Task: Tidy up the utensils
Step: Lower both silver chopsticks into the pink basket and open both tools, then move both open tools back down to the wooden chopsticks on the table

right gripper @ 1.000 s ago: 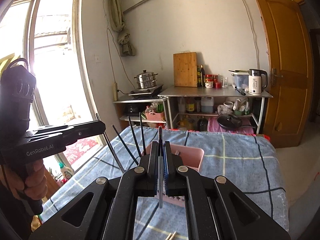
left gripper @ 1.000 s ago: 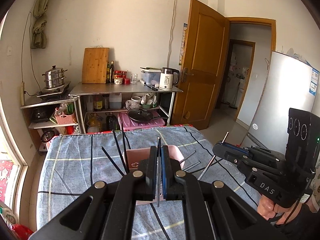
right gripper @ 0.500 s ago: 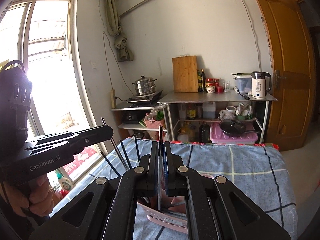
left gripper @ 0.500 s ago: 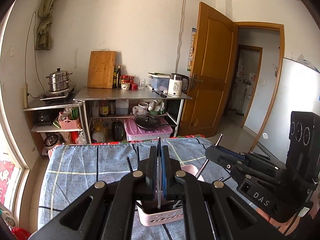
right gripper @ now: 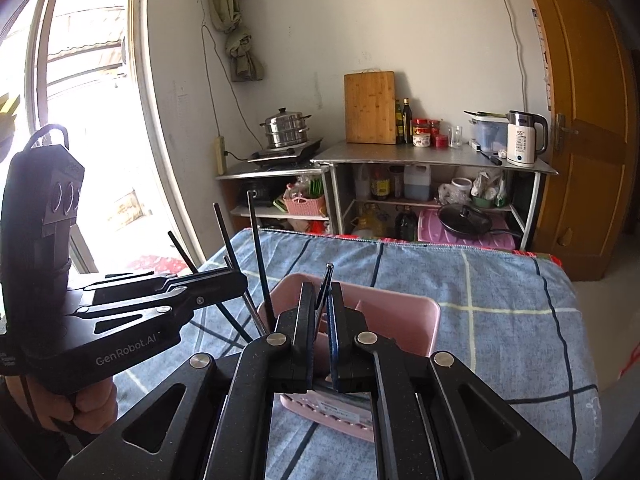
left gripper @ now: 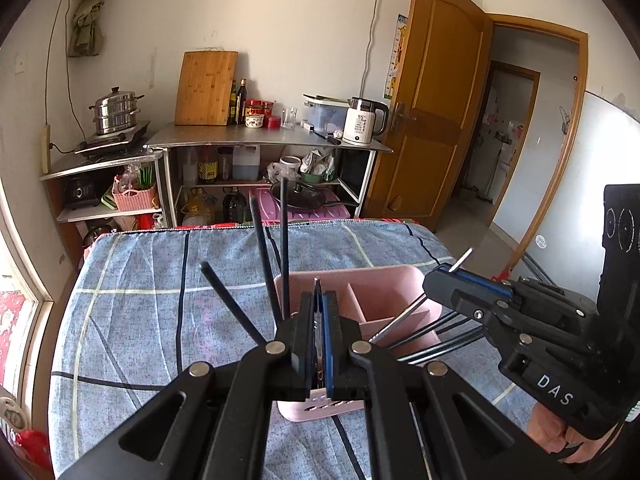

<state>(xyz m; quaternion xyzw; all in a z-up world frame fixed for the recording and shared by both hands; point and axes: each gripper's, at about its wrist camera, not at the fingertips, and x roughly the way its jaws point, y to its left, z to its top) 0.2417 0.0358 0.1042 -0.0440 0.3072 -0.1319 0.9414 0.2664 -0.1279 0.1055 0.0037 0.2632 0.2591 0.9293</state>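
Note:
A pink divided utensil holder (left gripper: 384,280) (right gripper: 400,312) stands on the blue checked cloth, with several black chopsticks (left gripper: 283,248) (right gripper: 258,256) leaning out of it. My left gripper (left gripper: 318,320) is shut on a thin metal utensil (left gripper: 317,304) and hangs just over the holder's near side. My right gripper (right gripper: 320,312), seen from the side in the left wrist view (left gripper: 448,280), has its jaws slightly apart around a thin metal utensil (right gripper: 326,280) that leans loosely between them over the holder.
The cloth-covered table (left gripper: 140,320) (right gripper: 500,320) has edges on all sides. Behind it stand a steel shelf unit (left gripper: 264,140) with kettle, cutting board and jars, a wooden door (left gripper: 432,120) at right, and a window (right gripper: 80,120) at left.
Both grippers have come down over the pink holder, which now stands nearer and upright below them. The right jaws have parted slightly, and the utensil in them now leans.

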